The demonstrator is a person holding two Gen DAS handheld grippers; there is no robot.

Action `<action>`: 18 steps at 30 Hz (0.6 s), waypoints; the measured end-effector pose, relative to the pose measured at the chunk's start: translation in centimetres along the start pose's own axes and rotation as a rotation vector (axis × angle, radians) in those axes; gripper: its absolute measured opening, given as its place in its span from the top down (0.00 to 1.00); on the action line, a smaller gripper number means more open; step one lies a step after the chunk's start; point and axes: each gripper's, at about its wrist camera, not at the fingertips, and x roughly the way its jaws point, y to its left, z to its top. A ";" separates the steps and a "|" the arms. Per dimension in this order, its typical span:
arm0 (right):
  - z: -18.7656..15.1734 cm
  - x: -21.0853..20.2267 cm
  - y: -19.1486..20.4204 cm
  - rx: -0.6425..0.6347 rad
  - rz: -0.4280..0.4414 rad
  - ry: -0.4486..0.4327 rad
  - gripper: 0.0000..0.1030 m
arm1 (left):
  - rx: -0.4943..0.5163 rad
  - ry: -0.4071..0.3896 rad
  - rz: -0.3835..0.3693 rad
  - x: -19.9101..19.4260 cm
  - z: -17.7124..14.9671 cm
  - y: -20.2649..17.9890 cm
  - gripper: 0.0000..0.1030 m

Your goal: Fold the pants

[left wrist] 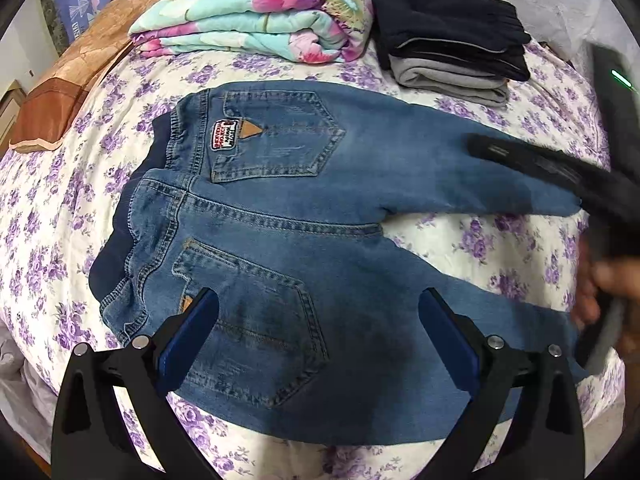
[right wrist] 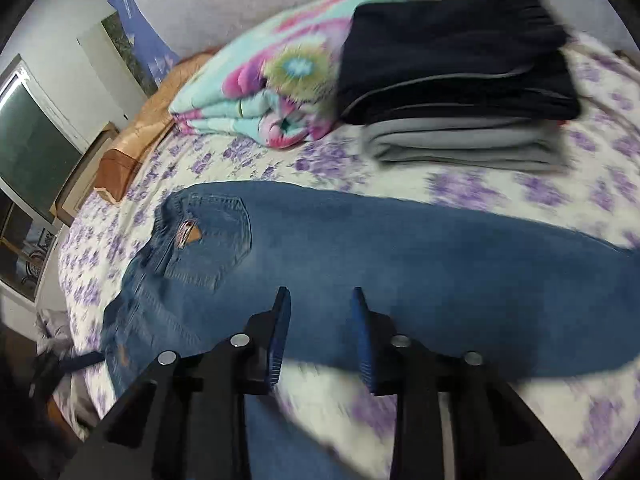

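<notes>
Blue jeans (left wrist: 280, 216) lie flat, back side up, on the flowered bed sheet (left wrist: 52, 216), waistband to the left and both legs spread to the right. My left gripper (left wrist: 318, 304) is open and empty above the near back pocket. The right gripper shows in the left wrist view (left wrist: 560, 172) as a blurred black shape over the far leg's end. In the right wrist view the jeans (right wrist: 400, 260) lie under my right gripper (right wrist: 320, 300), which is open with a narrower gap and empty above the far leg. That view is motion-blurred.
A folded floral quilt (left wrist: 256, 16) lies at the back of the bed. Beside it on the right is a stack of folded dark and grey pants (left wrist: 448, 36). An orange-brown pillow (left wrist: 68, 76) lies at the back left. A window (right wrist: 28, 160) is at the left.
</notes>
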 end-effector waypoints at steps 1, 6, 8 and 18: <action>0.7 1.3 0.5 -0.010 0.013 0.013 0.69 | -0.001 0.001 0.006 0.3 0.2 0.0 0.05; 3.3 8.2 0.7 -0.038 -0.021 0.126 0.71 | 0.007 0.004 0.047 1.4 1.7 -0.6 0.05; 4.6 8.5 -2.2 -0.019 -0.156 0.100 0.99 | 0.007 -0.001 0.048 1.3 2.2 -0.7 0.05; 0.9 2.2 -3.5 -0.059 -0.122 0.024 0.22 | 0.042 -0.034 0.074 4.8 6.1 -1.4 0.05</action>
